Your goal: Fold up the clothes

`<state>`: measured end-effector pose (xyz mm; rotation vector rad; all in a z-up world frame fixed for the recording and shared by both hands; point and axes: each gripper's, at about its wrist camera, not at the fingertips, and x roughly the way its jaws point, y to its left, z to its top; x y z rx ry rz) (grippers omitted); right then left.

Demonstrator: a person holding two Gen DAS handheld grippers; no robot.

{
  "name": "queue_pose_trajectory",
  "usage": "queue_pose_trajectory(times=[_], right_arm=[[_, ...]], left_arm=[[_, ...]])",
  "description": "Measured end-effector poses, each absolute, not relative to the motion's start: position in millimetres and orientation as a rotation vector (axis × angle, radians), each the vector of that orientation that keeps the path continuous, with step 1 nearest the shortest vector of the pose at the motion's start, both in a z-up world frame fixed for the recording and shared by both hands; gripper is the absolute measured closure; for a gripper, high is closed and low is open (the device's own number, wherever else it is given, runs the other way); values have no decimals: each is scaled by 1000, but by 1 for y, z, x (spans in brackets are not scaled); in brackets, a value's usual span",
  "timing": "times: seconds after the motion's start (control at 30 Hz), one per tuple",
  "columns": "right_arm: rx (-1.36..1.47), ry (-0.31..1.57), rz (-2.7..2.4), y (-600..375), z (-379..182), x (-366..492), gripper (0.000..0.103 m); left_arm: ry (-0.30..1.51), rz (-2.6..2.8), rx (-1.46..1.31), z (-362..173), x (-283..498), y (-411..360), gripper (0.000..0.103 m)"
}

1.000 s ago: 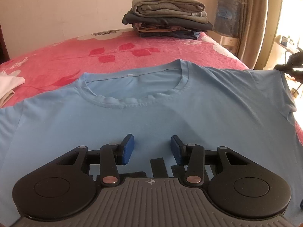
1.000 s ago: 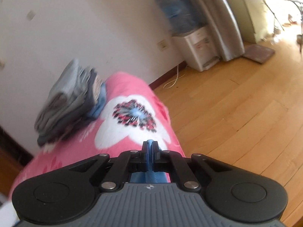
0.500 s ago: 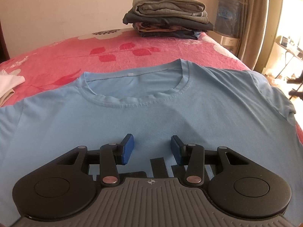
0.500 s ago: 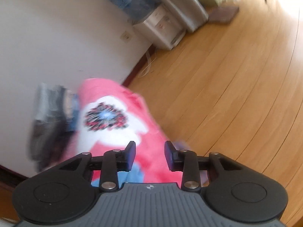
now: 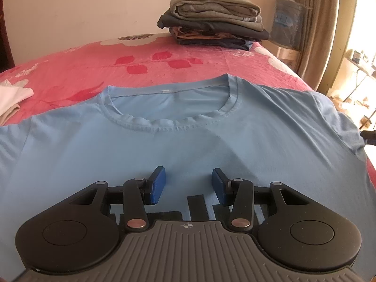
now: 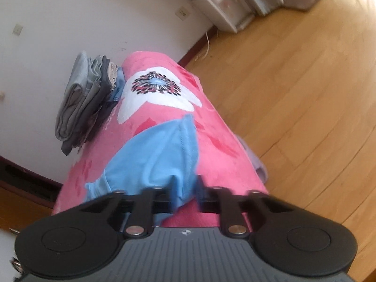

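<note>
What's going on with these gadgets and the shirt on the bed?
A person is folding laundry with a handheld gripper in each hand. A blue T-shirt lies spread flat, front up, on the pink bed. The left gripper hovers over its chest with fingers apart, holding nothing. The right gripper is at the sleeve, and its fingers have just been closing on the cloth between them. A pile of folded clothes sits at the far end.
</note>
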<state>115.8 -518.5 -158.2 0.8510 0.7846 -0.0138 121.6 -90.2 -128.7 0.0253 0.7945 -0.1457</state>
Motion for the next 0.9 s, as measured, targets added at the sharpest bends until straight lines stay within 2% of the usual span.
queue_pose_trajectory(times=[0.2,0.37,0.43,0.47,0.5,0.63,0.83,0.9], right_arm=[[864,723,-70,-521,-151,115,99],[979,754,-41,-526,-160,114,97],[1041,746,-44,-534,-166,111,83],[1069,726,-55,-539,-171,110,64],[1095,704,-68,-544,-175,108,56],[1215,703,-49,-555,-206,124,56],[1262,679,73,-561,-226,162,56],[1272,678,126,-560,-229,171,64]], left_arm=[[803,-144,10,-126,122,-87,59],[746,-227,73,-104,115,-92,59],[714,-275,145,-92,118,-103,58],[697,-303,181,-88,121,-111,58],[680,-332,217,-84,125,-120,57],[653,-394,264,-84,150,-162,57],[701,-418,212,-112,183,-199,57],[708,-425,198,-118,187,-204,57]])
